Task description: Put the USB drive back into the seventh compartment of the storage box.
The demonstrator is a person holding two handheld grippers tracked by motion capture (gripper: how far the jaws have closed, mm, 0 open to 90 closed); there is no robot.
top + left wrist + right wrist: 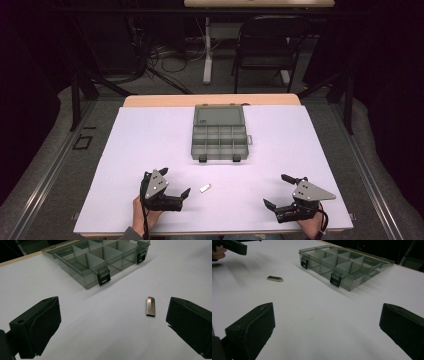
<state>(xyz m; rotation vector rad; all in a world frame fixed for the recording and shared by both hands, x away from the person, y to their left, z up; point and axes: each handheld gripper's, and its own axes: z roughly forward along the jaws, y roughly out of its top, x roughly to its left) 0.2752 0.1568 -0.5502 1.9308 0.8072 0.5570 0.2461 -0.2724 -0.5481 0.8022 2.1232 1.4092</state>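
Note:
A small silver metal USB stick (pixel 205 188) lies flat on the white table sheet, just right of my left gripper (pixel 174 182). The left gripper view has the stick (pixel 151 306) close inside the right jaw, jaws wide apart and empty. A grey see-through compartment box (pixel 220 138) stands open at the middle of the sheet, lid folded back, its cells looking empty. My right gripper (pixel 276 190) rests near the front right, open and empty. From its own view the box (pixel 342 262) is ahead and the stick (pixel 275 278) far left.
The white sheet (pixel 150 150) covers a wooden table whose far edge (pixel 210 100) shows behind the box. A black folding chair (pixel 267 45) and a white table leg (pixel 207 50) with cables stand beyond. Black frame posts flank both sides.

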